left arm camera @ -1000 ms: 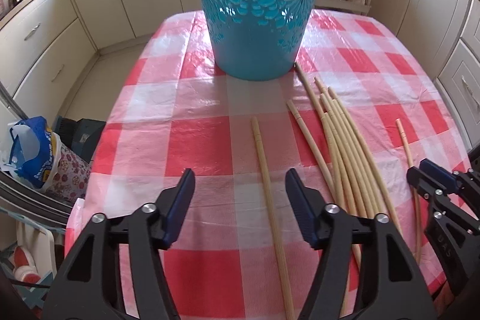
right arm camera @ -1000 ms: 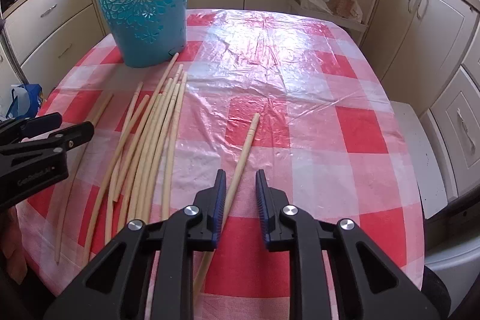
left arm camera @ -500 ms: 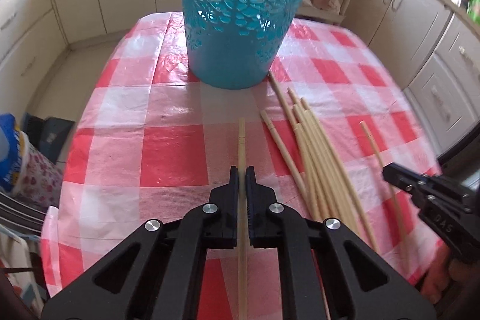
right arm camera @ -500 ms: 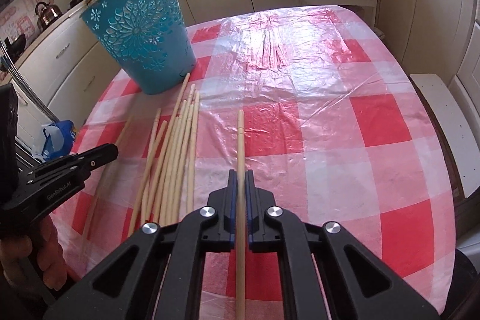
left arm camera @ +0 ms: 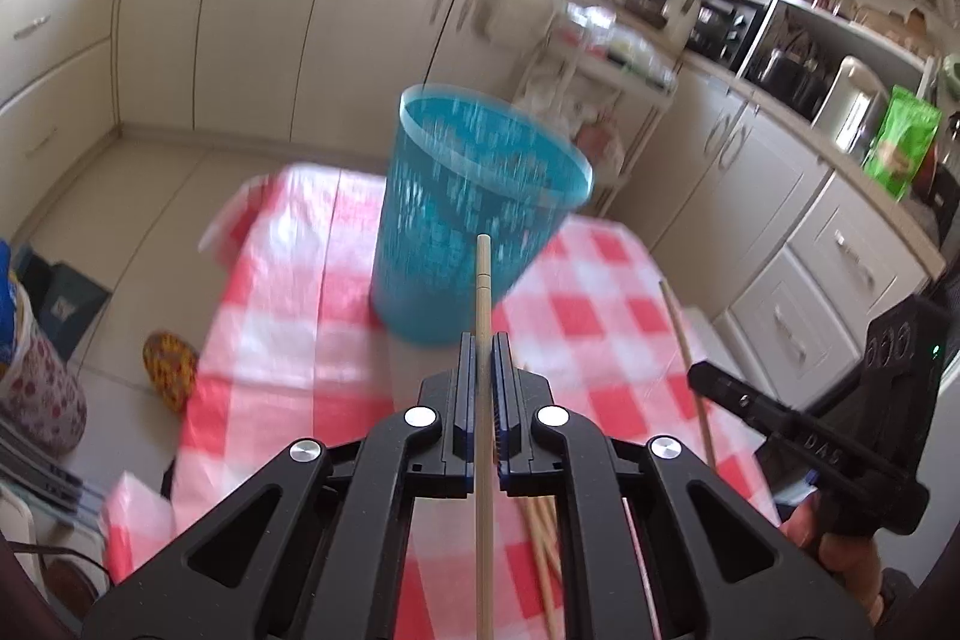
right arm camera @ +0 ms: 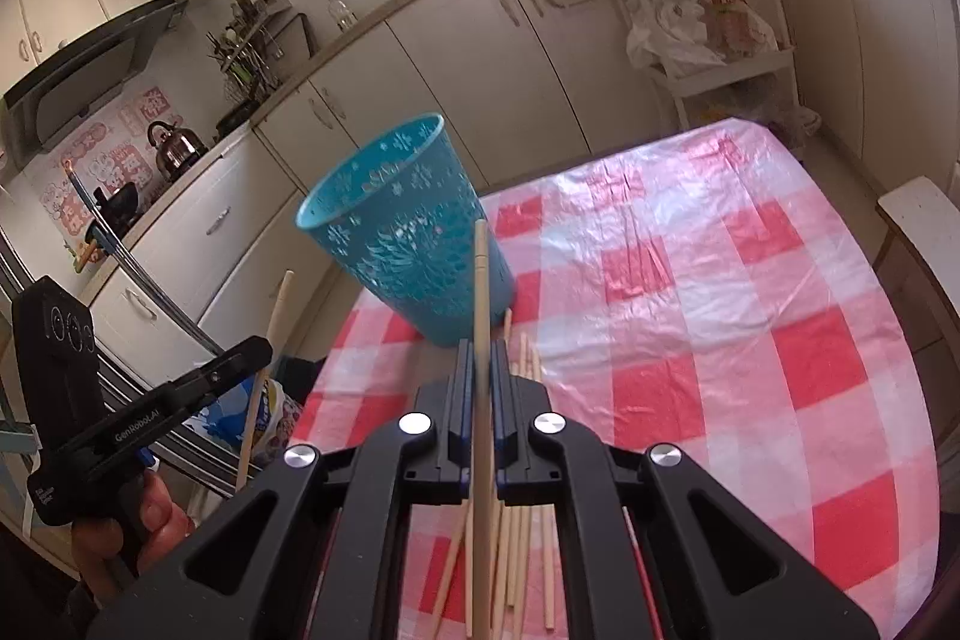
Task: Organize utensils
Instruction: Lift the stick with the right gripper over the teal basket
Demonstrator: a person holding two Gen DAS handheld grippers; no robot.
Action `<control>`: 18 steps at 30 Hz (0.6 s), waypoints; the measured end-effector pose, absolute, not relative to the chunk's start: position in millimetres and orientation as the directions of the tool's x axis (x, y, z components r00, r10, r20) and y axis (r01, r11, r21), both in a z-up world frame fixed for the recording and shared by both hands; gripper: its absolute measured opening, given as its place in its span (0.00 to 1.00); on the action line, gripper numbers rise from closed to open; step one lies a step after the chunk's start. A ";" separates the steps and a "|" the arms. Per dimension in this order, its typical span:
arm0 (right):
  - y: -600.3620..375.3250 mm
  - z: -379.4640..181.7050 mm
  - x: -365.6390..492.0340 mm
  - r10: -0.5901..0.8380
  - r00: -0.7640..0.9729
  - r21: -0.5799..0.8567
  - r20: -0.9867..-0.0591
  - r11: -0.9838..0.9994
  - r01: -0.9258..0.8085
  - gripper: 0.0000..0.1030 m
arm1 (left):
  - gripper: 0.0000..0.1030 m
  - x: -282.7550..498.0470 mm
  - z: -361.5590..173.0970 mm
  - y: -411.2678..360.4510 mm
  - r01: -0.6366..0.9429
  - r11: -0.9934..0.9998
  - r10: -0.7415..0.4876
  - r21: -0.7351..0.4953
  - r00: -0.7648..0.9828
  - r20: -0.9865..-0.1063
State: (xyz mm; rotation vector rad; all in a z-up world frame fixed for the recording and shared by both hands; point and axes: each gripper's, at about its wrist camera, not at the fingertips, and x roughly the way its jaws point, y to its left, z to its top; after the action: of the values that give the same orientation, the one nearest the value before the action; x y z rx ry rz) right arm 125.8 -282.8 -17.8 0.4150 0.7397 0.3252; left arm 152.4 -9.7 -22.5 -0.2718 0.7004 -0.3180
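Observation:
My left gripper (left arm camera: pixel 481 340) is shut on a long wooden chopstick (left arm camera: pixel 483 292) that is lifted off the table, its tip in front of the blue perforated basket (left arm camera: pixel 468 220). My right gripper (right arm camera: pixel 480 347) is likewise shut on its own wooden chopstick (right arm camera: pixel 481 280), raised and pointing toward the same basket (right arm camera: pixel 408 232). Each gripper shows in the other's view: the right one (left arm camera: pixel 696 375) holding its stick (left arm camera: pixel 684 340), and the left one (right arm camera: pixel 264 343) with its stick (right arm camera: pixel 267 358). Several more chopsticks (right arm camera: pixel 528 532) lie on the red-checked tablecloth (right arm camera: pixel 720 316).
Cream kitchen cabinets (left arm camera: pixel 240 28) surround the table. A white chair (right arm camera: pixel 924 220) stands at the table's right side. Bags (left arm camera: pixel 30 370) and a slipper (left arm camera: pixel 171 370) sit on the floor to the left. A white trolley with bags (right arm camera: pixel 702 16) stands behind the table.
Both grippers closed on a chopstick each, then rose and tilted upward, lifting the sticks off the tablecloth. The basket now sits lower and farther in both views.

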 end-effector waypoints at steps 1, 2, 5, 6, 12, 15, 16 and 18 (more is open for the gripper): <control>-283.3 -11.9 129.3 0.429 0.705 0.474 -0.565 0.868 -0.148 0.06 | 0.05 155.6 -12.3 -7.9 0.199 0.915 -0.377 -0.352 0.736 -0.563; -281.4 -3.5 135.4 0.431 0.718 0.476 -0.546 0.865 -0.158 0.06 | 0.05 161.4 -0.8 -5.8 0.205 0.913 -0.377 -0.353 0.752 -0.540; -275.6 18.2 153.5 0.441 0.748 0.486 -0.496 0.855 -0.182 0.06 | 0.05 180.1 29.1 -2.3 0.211 0.913 -0.371 -0.350 0.788 -0.492; -271.6 27.9 163.0 0.444 0.760 0.490 -0.474 0.850 -0.191 0.06 | 0.05 185.5 37.4 -0.8 0.211 0.912 -0.369 -0.352 0.797 -0.479; -244.5 80.5 208.6 0.455 0.827 0.487 -0.329 0.832 -0.265 0.06 | 0.05 220.2 83.3 -1.8 0.230 0.904 -0.362 -0.360 0.860 -0.359; -229.4 101.1 239.0 0.435 0.860 0.471 -0.266 0.837 -0.278 0.06 | 0.05 243.8 96.9 -5.6 0.227 0.905 -0.343 -0.358 0.889 -0.303; -226.3 102.9 247.9 0.428 0.866 0.468 -0.257 0.840 -0.276 0.06 | 0.05 251.3 99.1 -6.3 0.225 0.905 -0.336 -0.360 0.898 -0.284; -220.0 104.4 267.2 0.404 0.881 0.461 -0.247 0.848 -0.260 0.06 | 0.05 263.4 98.4 -9.7 0.214 0.912 -0.310 -0.351 0.919 -0.245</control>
State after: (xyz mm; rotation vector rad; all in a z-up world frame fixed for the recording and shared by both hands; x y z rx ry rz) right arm 267.2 -220.0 104.4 0.4318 0.3456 0.3576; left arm 263.4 -9.7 98.4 -0.3249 0.3020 -0.2746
